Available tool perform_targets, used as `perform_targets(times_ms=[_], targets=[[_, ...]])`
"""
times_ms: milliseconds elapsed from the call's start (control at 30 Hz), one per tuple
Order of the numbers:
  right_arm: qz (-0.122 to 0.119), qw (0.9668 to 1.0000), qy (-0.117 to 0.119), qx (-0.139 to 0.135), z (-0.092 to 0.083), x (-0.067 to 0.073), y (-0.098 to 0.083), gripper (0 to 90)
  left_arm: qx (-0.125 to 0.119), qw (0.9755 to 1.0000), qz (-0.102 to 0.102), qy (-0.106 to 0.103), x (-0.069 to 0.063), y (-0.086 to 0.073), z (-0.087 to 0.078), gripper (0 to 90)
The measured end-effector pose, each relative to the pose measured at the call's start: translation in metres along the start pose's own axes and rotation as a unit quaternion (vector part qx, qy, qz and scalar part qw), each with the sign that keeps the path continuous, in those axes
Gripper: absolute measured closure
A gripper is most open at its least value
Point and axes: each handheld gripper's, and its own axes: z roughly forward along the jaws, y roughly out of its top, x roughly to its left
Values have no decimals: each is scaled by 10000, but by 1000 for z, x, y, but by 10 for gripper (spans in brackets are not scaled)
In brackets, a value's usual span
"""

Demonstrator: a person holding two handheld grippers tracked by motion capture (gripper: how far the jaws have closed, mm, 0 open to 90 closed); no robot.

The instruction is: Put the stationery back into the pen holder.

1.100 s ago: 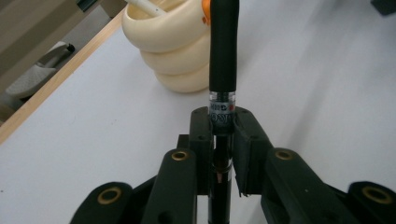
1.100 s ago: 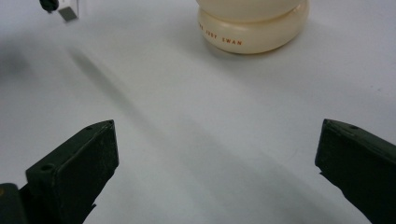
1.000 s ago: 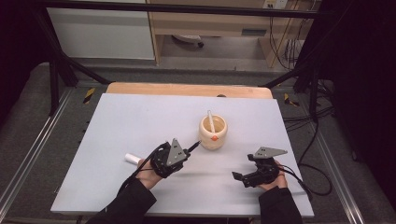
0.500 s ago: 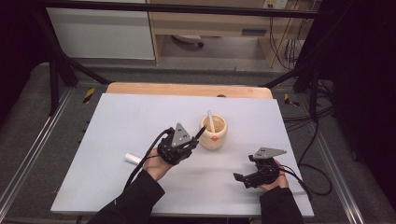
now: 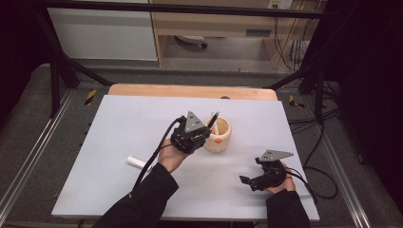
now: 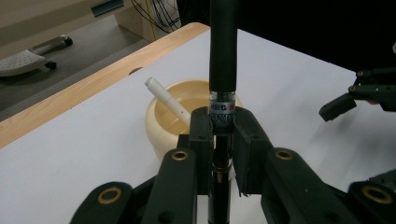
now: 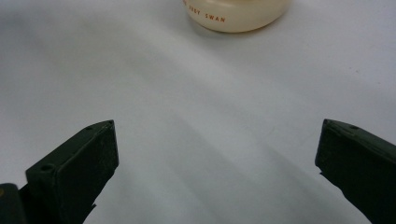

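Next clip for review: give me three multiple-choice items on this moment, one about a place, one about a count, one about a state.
1. Where does the white pen rest?
A. In the cream cup
B. On the wooden board
C. In the right gripper

2. How many white cylinders lie flat on the table?
A. None
B. One
C. Three

3. How does the left gripper stand?
A. Open over the table
B. Shut on the cup's rim
C. Shut on a black pen

Answers: 1 A, the white pen leans inside the cup. 2 B, one white cylinder lies by the person's left forearm. 3 C, its fingers clamp the pen's barrel, while the right gripper is open.
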Motion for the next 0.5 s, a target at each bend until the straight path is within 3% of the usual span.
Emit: perform_targets(times_ms=[500], targets=[[20,10000,-4,-21,-1,-1,0,2,-98,9994,-326,25,12,23,22,791]])
